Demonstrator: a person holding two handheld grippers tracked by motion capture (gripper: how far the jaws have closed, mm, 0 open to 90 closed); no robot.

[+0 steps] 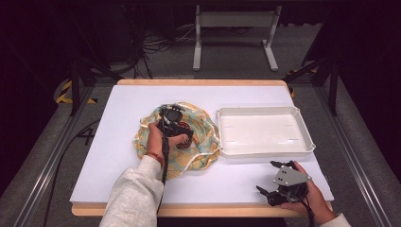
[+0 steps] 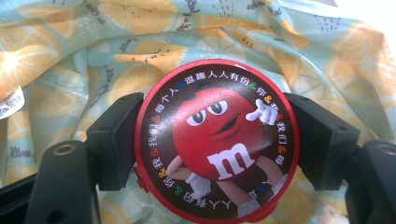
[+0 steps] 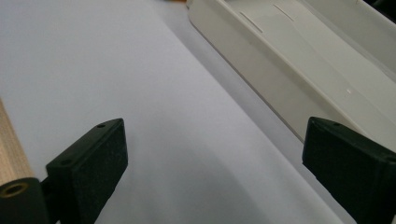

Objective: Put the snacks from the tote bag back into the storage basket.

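Clamped between the left hand-held gripper's jaws, a round red candy tin sits above lemon-print fabric, probably for lifting. Right hand-held gripper rests wide open beside a white plastic tray.

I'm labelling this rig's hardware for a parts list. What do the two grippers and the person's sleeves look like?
Both the left gripper and right gripper are black with flat rectangular jaw pads. The right carries a grey three-cornered plate; a black cable trails from the left. The sleeves are light grey.
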